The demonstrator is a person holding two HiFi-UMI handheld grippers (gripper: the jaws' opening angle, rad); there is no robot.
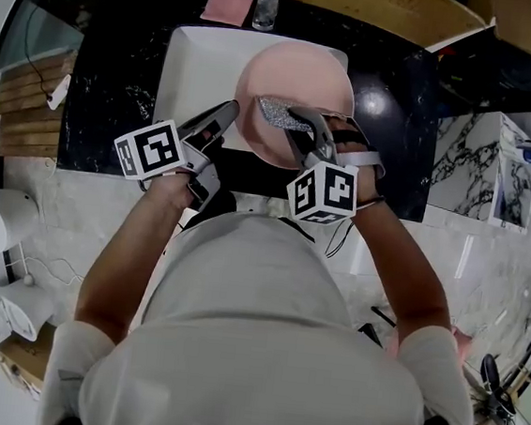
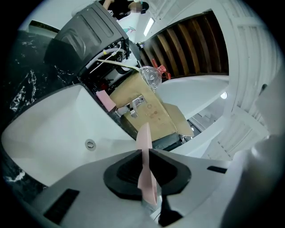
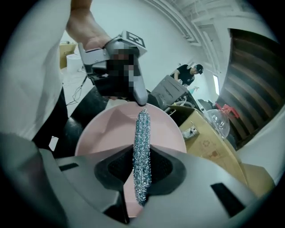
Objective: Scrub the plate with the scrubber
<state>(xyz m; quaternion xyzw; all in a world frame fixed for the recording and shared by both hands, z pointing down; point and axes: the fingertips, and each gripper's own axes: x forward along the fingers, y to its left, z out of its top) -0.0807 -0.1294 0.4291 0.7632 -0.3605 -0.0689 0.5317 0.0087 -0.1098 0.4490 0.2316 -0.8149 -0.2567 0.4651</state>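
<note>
Left gripper point(image 1: 229, 111) pinches plate point(image 1: 299, 69) rim; scrubber point(image 1: 278, 112) over its centre.

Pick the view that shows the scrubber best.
Right gripper view: the scrubber fills the centre, clamped edge-on in the right gripper, in front of the pink plate. Head view shows its broad silver face over the plate, partly covered by that gripper. Left gripper view shows none of it, only the plate's rim in the left gripper.

A white short-sleeved shirt point(image 1: 261, 348) is worn; the grey left hand-held gripper point(image 1: 225, 112) and right hand-held gripper point(image 1: 301, 122) are each fitted with black-and-white marker cubes point(image 1: 150, 148).
</note>
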